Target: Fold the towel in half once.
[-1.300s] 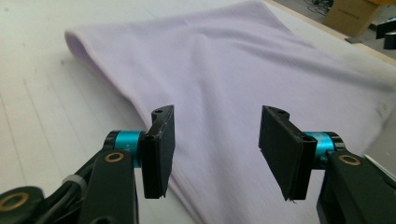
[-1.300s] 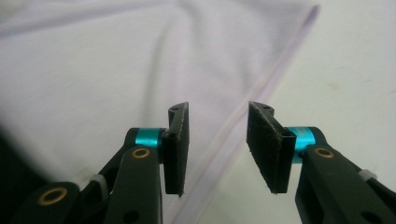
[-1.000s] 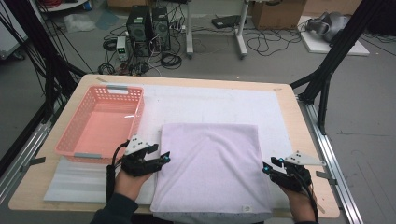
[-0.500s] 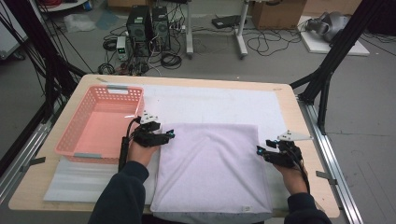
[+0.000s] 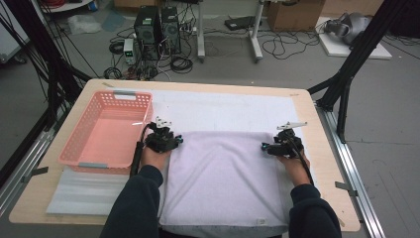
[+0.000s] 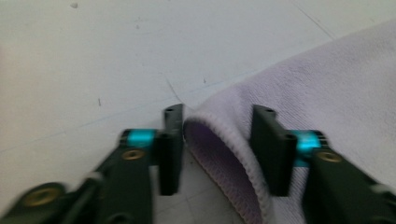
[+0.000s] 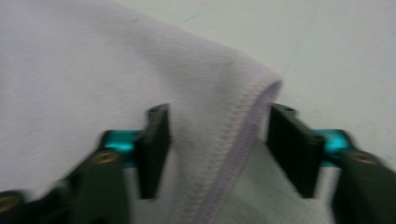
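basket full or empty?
Empty. The high view shows the pink basket with its bare floor showing and nothing inside; the towel lies outside it on the table.

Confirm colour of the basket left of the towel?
Pink-orange, with a lattice wall; the basket shows best in the high view.

A folded towel [image 5: 225, 183] lies on the near middle of a padded table [image 5: 317, 124], with a basket [image 5: 106, 131] to its left.

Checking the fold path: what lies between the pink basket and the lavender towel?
White foam mat, and the left tool at the towel's corner, in the high view.
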Available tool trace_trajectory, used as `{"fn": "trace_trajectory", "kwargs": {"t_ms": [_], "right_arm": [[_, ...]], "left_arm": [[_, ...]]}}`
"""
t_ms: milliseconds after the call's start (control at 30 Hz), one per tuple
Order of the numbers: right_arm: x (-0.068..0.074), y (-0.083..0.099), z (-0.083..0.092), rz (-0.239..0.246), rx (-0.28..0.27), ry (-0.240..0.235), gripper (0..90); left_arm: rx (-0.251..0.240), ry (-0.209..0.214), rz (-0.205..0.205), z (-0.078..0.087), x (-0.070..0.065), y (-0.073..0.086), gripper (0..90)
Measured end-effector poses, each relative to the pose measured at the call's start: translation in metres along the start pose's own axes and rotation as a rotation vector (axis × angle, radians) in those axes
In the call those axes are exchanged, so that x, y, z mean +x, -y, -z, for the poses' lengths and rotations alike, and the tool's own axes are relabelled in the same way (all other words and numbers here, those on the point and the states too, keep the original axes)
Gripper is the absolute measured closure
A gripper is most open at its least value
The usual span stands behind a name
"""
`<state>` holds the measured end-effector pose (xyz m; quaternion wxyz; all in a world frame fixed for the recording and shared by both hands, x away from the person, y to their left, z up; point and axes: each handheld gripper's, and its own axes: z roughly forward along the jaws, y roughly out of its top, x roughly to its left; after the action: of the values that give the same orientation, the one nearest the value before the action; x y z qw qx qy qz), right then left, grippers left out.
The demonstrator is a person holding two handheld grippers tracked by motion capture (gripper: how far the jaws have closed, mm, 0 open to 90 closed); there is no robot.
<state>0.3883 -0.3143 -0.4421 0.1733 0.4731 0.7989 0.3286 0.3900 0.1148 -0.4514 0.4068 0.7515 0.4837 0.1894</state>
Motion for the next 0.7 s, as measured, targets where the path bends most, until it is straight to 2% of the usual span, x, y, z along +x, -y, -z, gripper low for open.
{"fn": "trace_trajectory", "kwargs": {"t_ms": [33,100,133,200,267,300,367,433,467,500,600,667,700], "right_arm": [[0.002,-0.001,0.001,0.014,0.004,-0.016,54.1],[0.007,-0.002,0.003,0.051,0.015,-0.065,79.7],[0.009,-0.002,0.003,0.059,0.02,-0.07,82.9],[0.009,-0.006,0.003,0.075,0.031,-0.068,84.7],[0.002,-0.007,0.004,0.056,0.003,-0.062,84.9],[-0.002,-0.007,0.005,0.04,-0.026,-0.068,85.0],[-0.006,-0.01,0.006,0.052,-0.067,-0.053,85.1],[-0.008,-0.015,0.006,0.068,-0.089,-0.03,85.1],[-0.011,-0.02,0.006,0.072,-0.128,-0.017,85.1],[-0.011,-0.02,0.006,0.072,-0.128,-0.017,85.1],[-0.016,-0.032,0.004,0.067,-0.178,0.014,85.0],[-0.02,-0.04,0.0,0.069,-0.175,0.037,85.0],[-0.022,-0.042,-0.002,0.067,-0.182,0.041,84.9]], "left_arm": [[0.002,0.025,0.007,0.0,-0.001,0.0,77.8],[0.0,0.012,-0.002,-0.001,-0.002,-0.001,82.7],[-0.005,-0.006,0.003,0.0,-0.002,-0.002,83.5],[-0.047,-0.048,0.031,0.002,0.002,-0.003,85.0],[-0.107,-0.056,0.05,0.005,0.006,-0.007,85.2],[-0.106,-0.05,0.041,0.005,0.006,-0.01,85.2],[-0.115,-0.046,0.014,0.004,0.006,-0.019,85.2],[-0.155,-0.047,0.031,0.003,0.009,-0.03,85.2],[-0.171,-0.049,0.043,0.002,0.011,-0.035,85.2],[-0.185,-0.052,0.049,0.001,0.013,-0.041,85.2],[-0.202,-0.063,0.023,-0.005,0.015,-0.059,85.1],[-0.23,-0.06,0.019,-0.01,0.017,-0.068,85.0],[-0.227,-0.052,0.026,-0.012,0.02,-0.071,85.0]]}}
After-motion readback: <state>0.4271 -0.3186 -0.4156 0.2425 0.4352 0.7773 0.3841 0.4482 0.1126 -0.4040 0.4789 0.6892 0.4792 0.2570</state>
